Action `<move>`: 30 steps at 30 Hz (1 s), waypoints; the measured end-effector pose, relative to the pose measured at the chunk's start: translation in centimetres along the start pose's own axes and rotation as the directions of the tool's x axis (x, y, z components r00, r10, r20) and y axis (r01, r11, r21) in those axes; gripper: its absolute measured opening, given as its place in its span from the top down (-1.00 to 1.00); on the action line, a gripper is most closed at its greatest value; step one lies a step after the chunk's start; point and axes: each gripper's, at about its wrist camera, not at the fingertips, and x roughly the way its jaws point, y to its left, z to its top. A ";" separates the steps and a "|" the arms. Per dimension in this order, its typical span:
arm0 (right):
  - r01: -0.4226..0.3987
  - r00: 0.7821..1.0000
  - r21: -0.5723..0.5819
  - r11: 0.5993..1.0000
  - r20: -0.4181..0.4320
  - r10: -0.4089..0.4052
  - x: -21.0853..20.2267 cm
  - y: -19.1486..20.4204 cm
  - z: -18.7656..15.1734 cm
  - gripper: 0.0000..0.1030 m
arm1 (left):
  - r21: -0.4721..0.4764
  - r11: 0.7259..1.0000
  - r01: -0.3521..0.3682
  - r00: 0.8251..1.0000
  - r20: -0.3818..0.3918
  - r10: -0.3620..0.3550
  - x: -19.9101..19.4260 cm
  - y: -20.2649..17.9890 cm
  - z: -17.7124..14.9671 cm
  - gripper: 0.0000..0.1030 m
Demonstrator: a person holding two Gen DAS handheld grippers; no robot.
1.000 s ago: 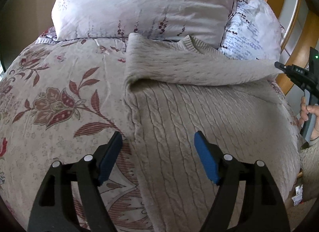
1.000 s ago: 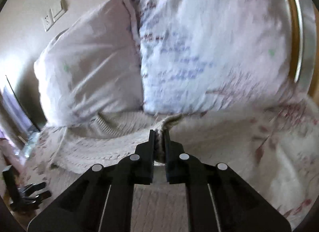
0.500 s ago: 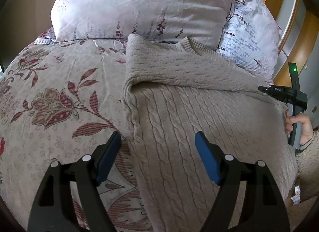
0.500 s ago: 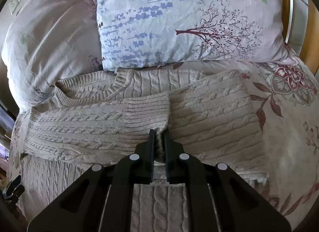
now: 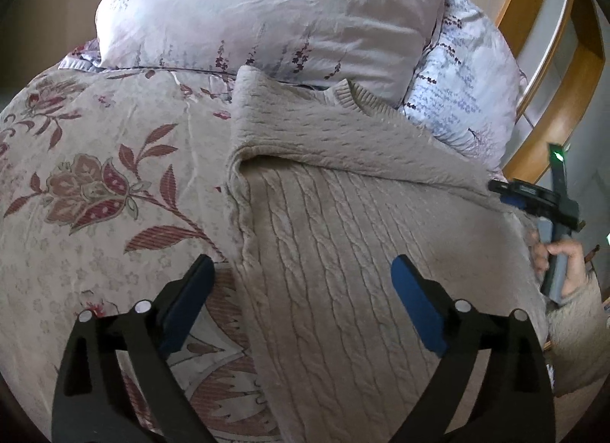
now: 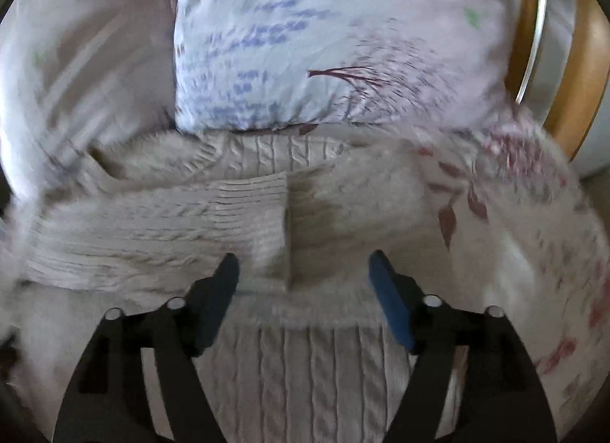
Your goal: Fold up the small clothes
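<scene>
A beige cable-knit sweater (image 5: 343,252) lies flat on the floral bedspread (image 5: 95,195), neck toward the pillows. One sleeve (image 5: 324,138) is folded across its chest; in the right wrist view its ribbed cuff (image 6: 263,222) lies on the sweater (image 6: 305,366) just ahead of the jaws. My left gripper (image 5: 301,290) is open and empty, hovering over the sweater's left edge. My right gripper (image 6: 303,279) is open and empty above the cuff; it also shows in the left wrist view (image 5: 533,195) at the sweater's right side, held by a hand.
Two pillows stand at the head of the bed, a pale lilac one (image 5: 267,12) and a blue-flowered one (image 6: 324,42). A curved wooden headboard (image 5: 564,73) rises at the right. The right wrist view is blurred by motion.
My right gripper carried the sleeve cuff across the sweater, laid it down, and has opened, letting the cuff go. My left gripper stayed open and nearly still.
</scene>
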 end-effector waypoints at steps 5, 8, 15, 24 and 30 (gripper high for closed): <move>-0.087 0.996 0.145 0.986 0.041 0.082 -4.4 -6.3 -2.6 -0.54 | -0.005 1.000 -0.001 1.000 -0.001 0.001 -0.6 -0.3 -0.6 -0.81; -0.159 0.987 0.239 0.958 0.028 0.157 -5.9 -10.0 -4.6 -0.53 | -0.026 0.999 0.033 0.999 -0.002 -0.033 -1.2 -0.3 -1.1 -0.74; -0.333 0.935 0.317 0.888 -0.006 0.353 -7.9 -12.8 -9.7 -0.20 | -0.141 0.978 0.157 0.987 -0.001 -0.158 -2.8 0.8 -2.8 -0.25; -0.492 0.847 0.312 0.813 -0.046 0.530 -9.1 -11.1 -13.7 0.11 | -0.195 0.942 0.273 0.961 0.008 -0.277 -4.9 0.7 -6.2 0.13; -0.628 0.730 0.329 0.705 -0.064 0.681 -10.1 -10.3 -16.2 0.31 | -0.194 0.912 0.361 0.929 -0.011 -0.370 -6.0 -0.5 -8.3 0.27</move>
